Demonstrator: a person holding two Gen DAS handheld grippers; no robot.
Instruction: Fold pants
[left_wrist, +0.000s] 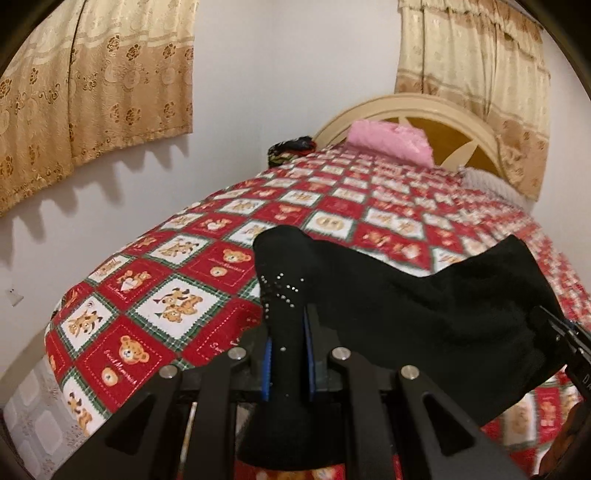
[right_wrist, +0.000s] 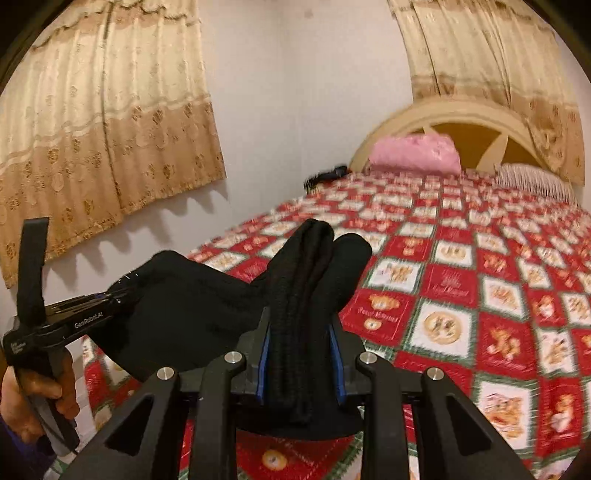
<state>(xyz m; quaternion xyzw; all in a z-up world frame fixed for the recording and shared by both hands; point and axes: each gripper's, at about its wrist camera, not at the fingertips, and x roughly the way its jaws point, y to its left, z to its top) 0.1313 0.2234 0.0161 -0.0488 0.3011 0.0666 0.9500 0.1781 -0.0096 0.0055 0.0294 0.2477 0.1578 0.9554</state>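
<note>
You are holding the black pants (left_wrist: 424, 306) stretched sideways above the bedspread (left_wrist: 147, 280), left gripper (left_wrist: 288, 332) and right gripper (right_wrist: 301, 343) each clamping one end, equally near.

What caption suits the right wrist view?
Both grippers, right and left, hold black pants above a bed.

Black pants (left_wrist: 424, 306) with small studs; bunched, lifted above patterned bedspread

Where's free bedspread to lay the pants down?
Bare bedspread runs from the held black pants up to the pink pillow. Crowded at the headboard and at the near edge, where left gripper and right gripper clamp fabric.
</note>
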